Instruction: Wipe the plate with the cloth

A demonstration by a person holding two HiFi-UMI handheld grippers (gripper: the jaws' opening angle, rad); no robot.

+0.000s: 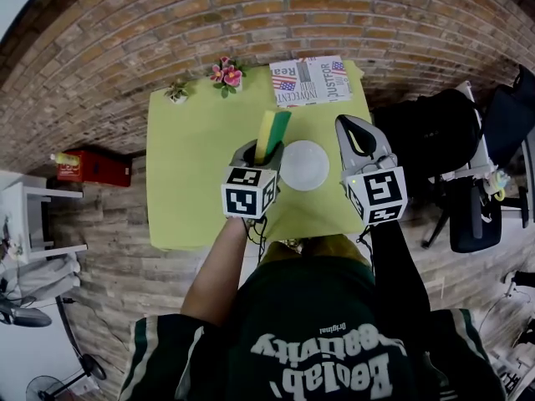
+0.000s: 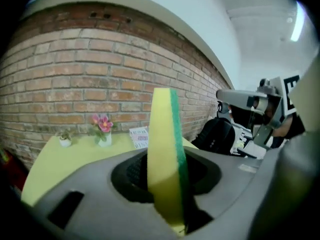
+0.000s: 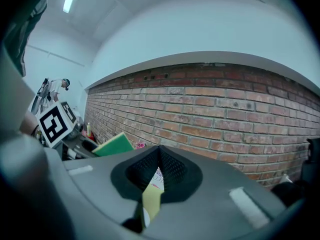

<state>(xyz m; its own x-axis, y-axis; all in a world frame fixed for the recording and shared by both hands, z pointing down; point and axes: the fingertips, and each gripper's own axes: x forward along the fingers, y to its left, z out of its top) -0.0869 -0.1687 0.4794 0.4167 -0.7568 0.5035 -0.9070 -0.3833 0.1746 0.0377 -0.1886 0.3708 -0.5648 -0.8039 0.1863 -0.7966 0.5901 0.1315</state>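
The cloth (image 2: 162,149) (a yellow sponge, green-faced) is clamped upright in the left gripper (image 1: 261,150). The right gripper (image 1: 344,124) is held closed on nothing. The plate (image 1: 303,165) is seen between the 2 grippers.

The newspaper (image 1: 310,81) reads "JUSTFOR" and, seemingly, "INNOCENT".

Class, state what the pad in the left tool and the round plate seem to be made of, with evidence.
Pad: seemingly soft foam, matte yellow body with a thin green scouring layer on one face. Plate: smooth, plain white; ceramic or plastic, cannot tell which.
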